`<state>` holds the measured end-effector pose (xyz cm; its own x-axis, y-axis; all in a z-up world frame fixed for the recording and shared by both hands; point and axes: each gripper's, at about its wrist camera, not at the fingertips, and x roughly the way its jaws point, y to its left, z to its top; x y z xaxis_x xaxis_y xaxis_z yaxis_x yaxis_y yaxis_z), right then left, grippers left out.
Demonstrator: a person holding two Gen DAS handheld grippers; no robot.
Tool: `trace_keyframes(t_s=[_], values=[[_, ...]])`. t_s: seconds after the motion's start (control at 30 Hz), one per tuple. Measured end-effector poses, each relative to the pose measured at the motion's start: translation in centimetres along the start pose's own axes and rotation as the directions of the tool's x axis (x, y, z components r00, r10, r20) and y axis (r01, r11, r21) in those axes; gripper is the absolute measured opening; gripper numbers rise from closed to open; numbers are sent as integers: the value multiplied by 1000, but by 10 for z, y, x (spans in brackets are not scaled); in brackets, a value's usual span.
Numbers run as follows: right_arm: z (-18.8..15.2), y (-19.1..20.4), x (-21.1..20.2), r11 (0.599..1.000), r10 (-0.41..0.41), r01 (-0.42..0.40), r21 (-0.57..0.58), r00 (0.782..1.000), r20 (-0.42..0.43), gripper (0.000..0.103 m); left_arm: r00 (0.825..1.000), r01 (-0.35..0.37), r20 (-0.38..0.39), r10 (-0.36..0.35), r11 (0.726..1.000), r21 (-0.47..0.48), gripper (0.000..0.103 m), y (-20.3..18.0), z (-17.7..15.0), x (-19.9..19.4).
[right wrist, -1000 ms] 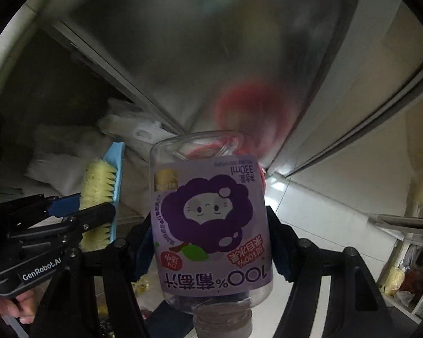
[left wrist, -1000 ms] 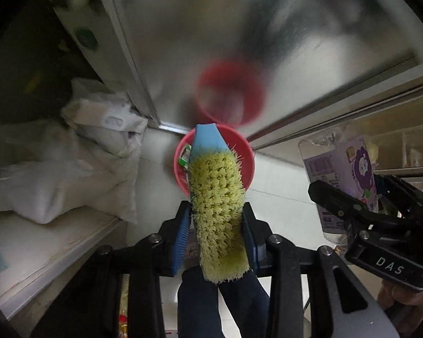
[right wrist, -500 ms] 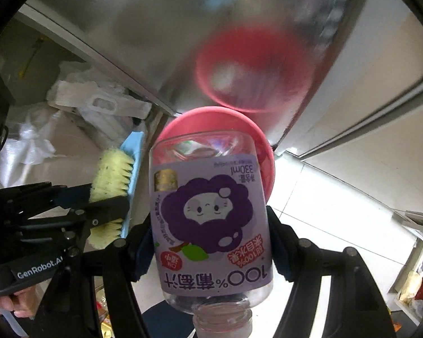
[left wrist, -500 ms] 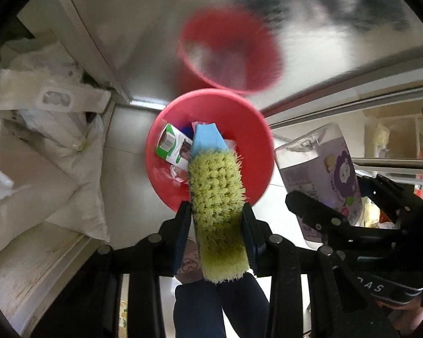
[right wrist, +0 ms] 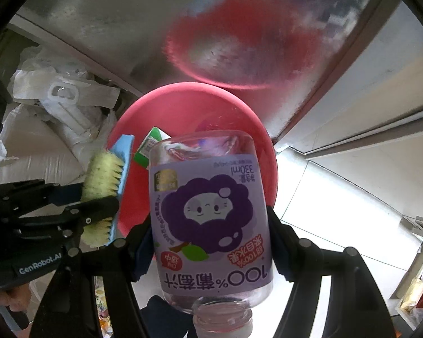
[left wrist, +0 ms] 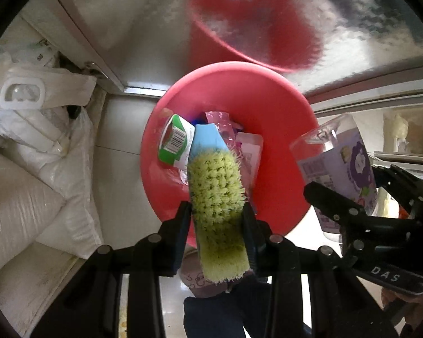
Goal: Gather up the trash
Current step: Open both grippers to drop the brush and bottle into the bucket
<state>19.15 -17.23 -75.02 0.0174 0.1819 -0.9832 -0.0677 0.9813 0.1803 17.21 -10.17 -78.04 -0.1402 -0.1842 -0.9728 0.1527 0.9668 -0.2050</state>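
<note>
A pale tiled floor (left wrist: pixel 121 169) carries everything here. On it stands a red bin (left wrist: pixel 279 129), set against the foot of a brushed-metal panel (left wrist: pixel 143 28) that mirrors it as a red blur. Inside the bin lie scraps — a green-and-white carton (left wrist: pixel 173 140) with a barcode and some pinkish wrappers (left wrist: pixel 221 121). Beside the bin, white sacks (left wrist: pixel 22 191) are piled up, with a plastic carry handle (left wrist: pixel 22 95) on the topmost one.

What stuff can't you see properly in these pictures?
- Bottom of the red bin, left wrist view: covered by the scrub brush and trash.
- Juice bottle cap, right wrist view: cut off by the bottom edge.
- Shiny metal door, right wrist view: its reflection is too blurry to read.
</note>
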Motion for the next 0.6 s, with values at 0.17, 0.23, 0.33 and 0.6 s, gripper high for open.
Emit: trace_keyframes(t_s=[0.17, 0.23, 0.33, 0.6], values=[[1, -6, 7, 1000, 7, -7, 16, 1000, -8, 67, 1000, 9, 3, -9, 1000, -7, 33, -1, -1, -1], [1, -4, 8, 1000, 14, -14, 16, 1000, -5, 67, 1000, 10, 9, -10, 1000, -9, 33, 0, 0, 1], [1, -6, 6, 1000, 21, -21, 15, 1000, -1, 67, 1000, 16, 12, -15, 1000, -10, 33, 1, 2, 1], [1, -7, 2, 1000, 26, -26, 4, 1000, 6, 76, 998, 39, 44, -39, 999, -5, 38, -1, 4, -10]])
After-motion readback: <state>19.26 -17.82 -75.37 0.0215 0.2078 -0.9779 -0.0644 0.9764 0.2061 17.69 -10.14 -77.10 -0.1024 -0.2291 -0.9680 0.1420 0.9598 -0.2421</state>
